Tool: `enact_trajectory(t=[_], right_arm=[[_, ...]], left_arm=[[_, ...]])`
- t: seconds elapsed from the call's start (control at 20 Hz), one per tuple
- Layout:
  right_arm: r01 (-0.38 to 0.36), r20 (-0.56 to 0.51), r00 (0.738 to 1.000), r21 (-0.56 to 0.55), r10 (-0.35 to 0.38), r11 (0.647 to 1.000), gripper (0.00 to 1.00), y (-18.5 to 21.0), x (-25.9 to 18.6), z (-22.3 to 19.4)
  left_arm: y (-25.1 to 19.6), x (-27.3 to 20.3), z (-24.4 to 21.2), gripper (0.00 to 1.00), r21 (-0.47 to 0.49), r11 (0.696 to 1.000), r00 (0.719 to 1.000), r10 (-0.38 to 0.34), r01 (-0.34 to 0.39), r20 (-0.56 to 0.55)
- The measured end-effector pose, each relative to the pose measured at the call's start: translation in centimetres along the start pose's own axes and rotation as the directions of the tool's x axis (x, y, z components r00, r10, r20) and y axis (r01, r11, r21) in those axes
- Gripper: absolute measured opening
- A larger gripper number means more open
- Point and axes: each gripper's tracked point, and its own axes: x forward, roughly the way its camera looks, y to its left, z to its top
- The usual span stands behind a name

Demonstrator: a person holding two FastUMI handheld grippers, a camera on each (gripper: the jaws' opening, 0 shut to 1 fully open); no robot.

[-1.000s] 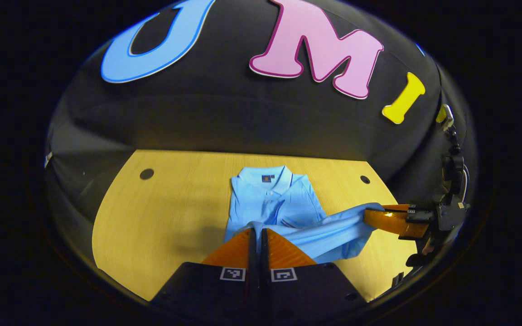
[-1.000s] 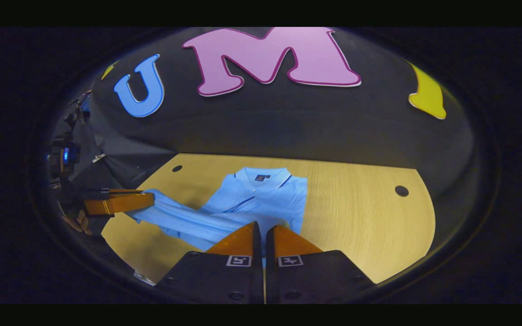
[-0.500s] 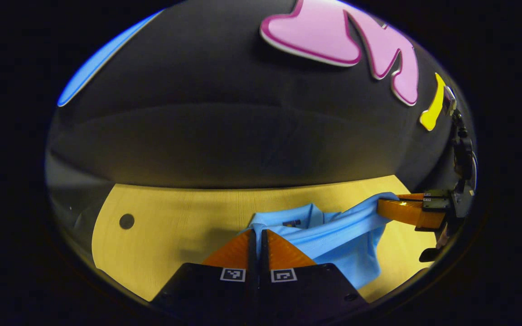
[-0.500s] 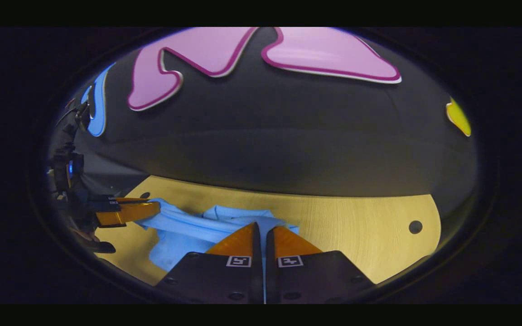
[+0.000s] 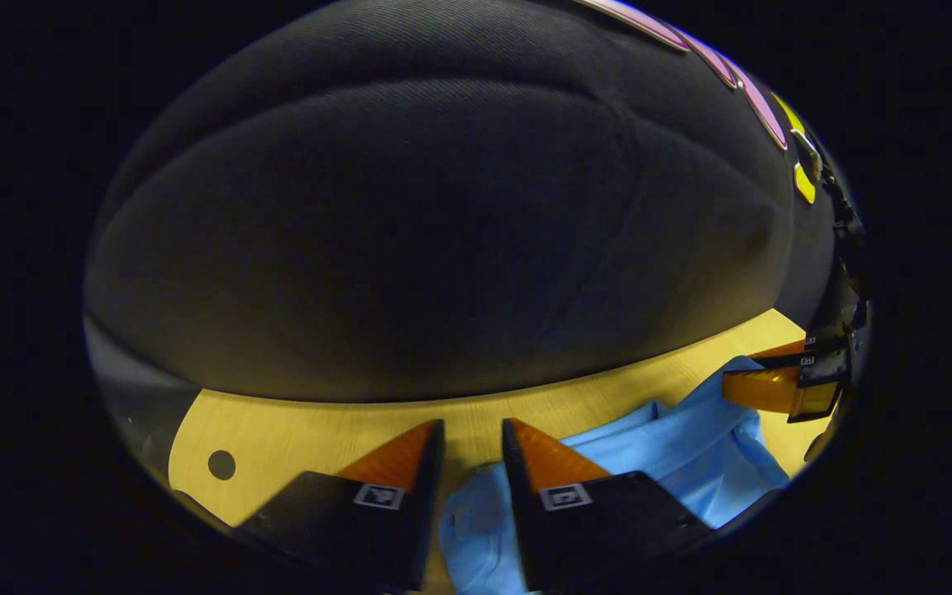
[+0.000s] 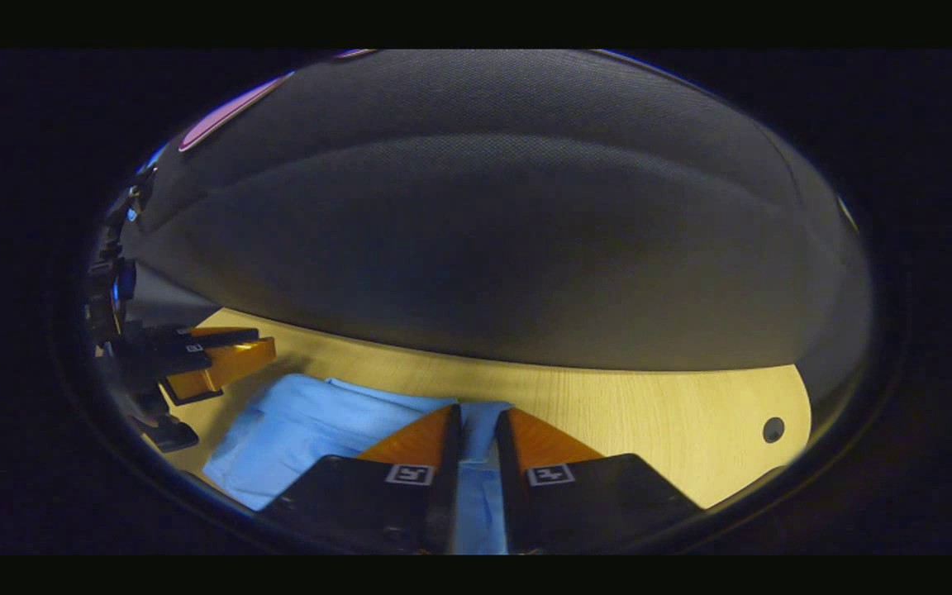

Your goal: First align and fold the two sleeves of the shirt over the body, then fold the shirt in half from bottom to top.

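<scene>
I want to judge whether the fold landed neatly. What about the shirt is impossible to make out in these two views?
- Collar and sleeves: covered by the folded-over shirt cloth, both views.
- Near edge of the shirt: cut off at the bottom, partly behind the open left gripper in the left gripper view and the open right gripper in the right gripper view.
- Edge alignment: too low an angle.

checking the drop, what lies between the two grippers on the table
The folded blue polo shirt spans the table from left gripper to right gripper, in the right gripper view.
</scene>
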Motion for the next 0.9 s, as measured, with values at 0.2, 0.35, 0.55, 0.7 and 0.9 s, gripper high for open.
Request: enact_trajectory(t=[0.2, 0.35, 0.55, 0.7, 0.9], right_arm=[[0.035, 0.090, 0.995, 0.001, -0.035, 0.999, 0.82, -0.3, -4.0, 2.1], [0.068, 0.178, 0.982, -0.001, -0.067, 0.998, 0.96, -0.6, -9.4, 4.3], [0.119, 0.268, 0.957, -0.020, -0.109, 0.993, 0.96, -0.1, -18.6, 5.9], [0.138, 0.320, 0.939, -0.012, -0.127, 0.990, 0.96, 1.2, -26.3, 6.0], [0.143, 0.369, 0.921, -0.023, -0.125, 0.989, 0.96, 4.4, -35.8, 4.5]], left_arm=[[0.5, -5.0, 2.4, 1.00, -0.047, 0.999, 0.995, 0.010, -0.005, 0.096], [1.1, -11.0, 4.3, 1.00, -0.084, 0.996, 0.980, 0.053, -0.037, 0.193], [0.6, -20.7, 6.9, 0.99, -0.147, 0.989, 0.957, 0.057, -0.015, 0.285], [-0.4, -28.5, 8.1, 0.99, -0.151, 0.989, 0.934, 0.049, 0.005, 0.355], [-2.5, -39.2, 7.0, 0.99, -0.073, 0.997, 0.909, 0.035, -0.006, 0.416]])
